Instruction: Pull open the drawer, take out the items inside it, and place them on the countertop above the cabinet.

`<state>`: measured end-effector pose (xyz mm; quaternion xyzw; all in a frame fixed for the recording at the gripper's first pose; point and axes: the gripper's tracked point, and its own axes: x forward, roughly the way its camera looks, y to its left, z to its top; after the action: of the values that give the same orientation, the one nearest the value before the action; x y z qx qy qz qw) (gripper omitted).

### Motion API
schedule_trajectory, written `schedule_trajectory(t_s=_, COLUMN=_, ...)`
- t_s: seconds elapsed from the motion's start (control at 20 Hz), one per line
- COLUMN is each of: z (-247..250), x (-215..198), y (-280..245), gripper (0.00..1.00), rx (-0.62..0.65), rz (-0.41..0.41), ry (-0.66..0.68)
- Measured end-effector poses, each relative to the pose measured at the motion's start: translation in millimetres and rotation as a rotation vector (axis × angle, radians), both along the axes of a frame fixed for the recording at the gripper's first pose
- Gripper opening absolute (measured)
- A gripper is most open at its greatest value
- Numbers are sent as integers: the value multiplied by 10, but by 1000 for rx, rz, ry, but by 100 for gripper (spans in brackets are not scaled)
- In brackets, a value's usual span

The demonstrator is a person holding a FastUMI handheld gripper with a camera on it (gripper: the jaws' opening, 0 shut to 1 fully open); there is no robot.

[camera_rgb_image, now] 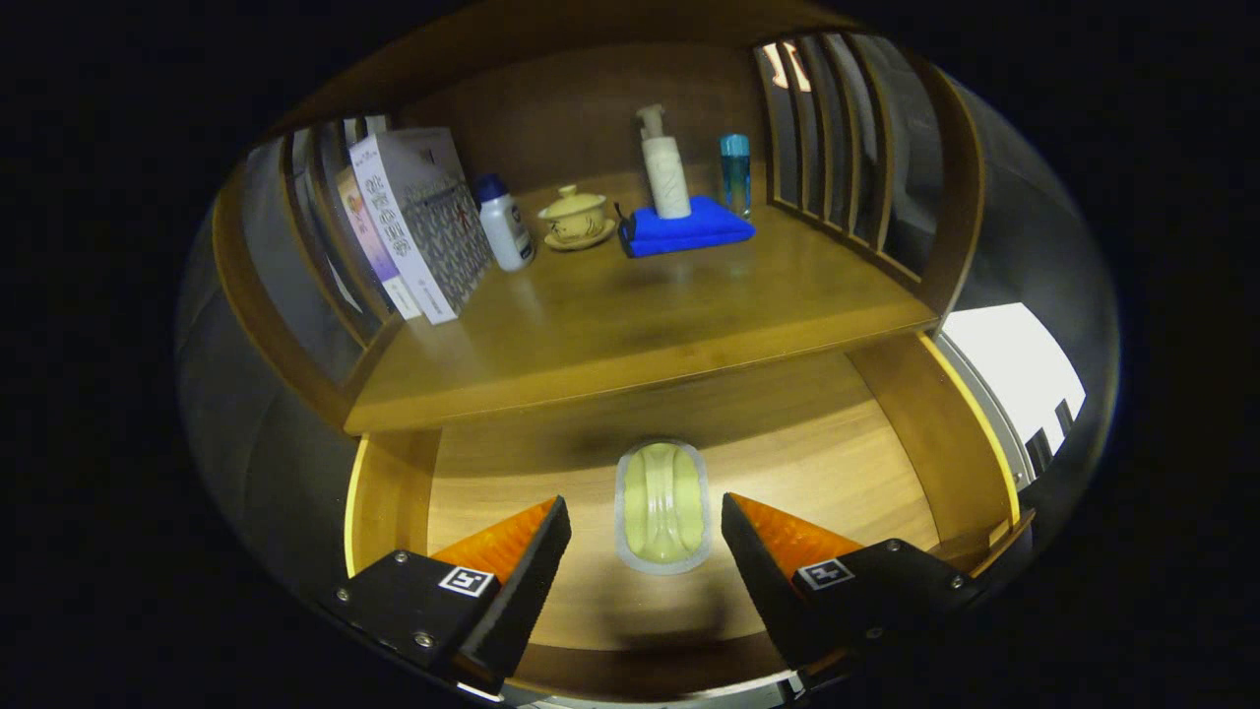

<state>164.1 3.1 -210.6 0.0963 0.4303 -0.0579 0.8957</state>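
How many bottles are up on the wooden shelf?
3: a white blue-capped bottle beside the books, a white pump bottle on the folded blue cloth, a blue bottle just beyond. Books may hide others.

Gripper camera looks steeply down into the open drawer [886, 463] (close), countertop [640, 315] beyond.

warm, dim light; the countertop [630, 315] throws a soft shadow into the drawer [817, 463]. bright white glare at right, perhaps a window. fisheye bends edges; fingers slightly blurred.
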Motion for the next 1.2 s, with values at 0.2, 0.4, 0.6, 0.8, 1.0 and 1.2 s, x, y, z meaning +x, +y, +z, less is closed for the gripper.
schedule_trajectory(t_s=0.2, z=-244, x=97, y=-52, gripper=93, rx=-35, rz=-3, ry=55)
schedule_trajectory(t_s=0.4, z=-342, x=145, y=-73, gripper=84, rx=-42, rz=-8, ry=82)
schedule_trajectory(t_s=0.6, z=-445, x=119, y=-157, gripper=72, rx=-79, rz=-15, ry=127)
schedule_trajectory(t_s=0.8, z=-494, x=119, y=-194, gripper=60, rx=-97, rz=-16, ry=159)
schedule_trajectory(t_s=1.0, z=-533, x=77, y=-181, gripper=38, rx=-87, rz=-16, ry=192)
schedule_trajectory(t_s=1.2, z=-535, x=11, y=-196, gripper=25, rx=-104, rz=-34, ry=208)
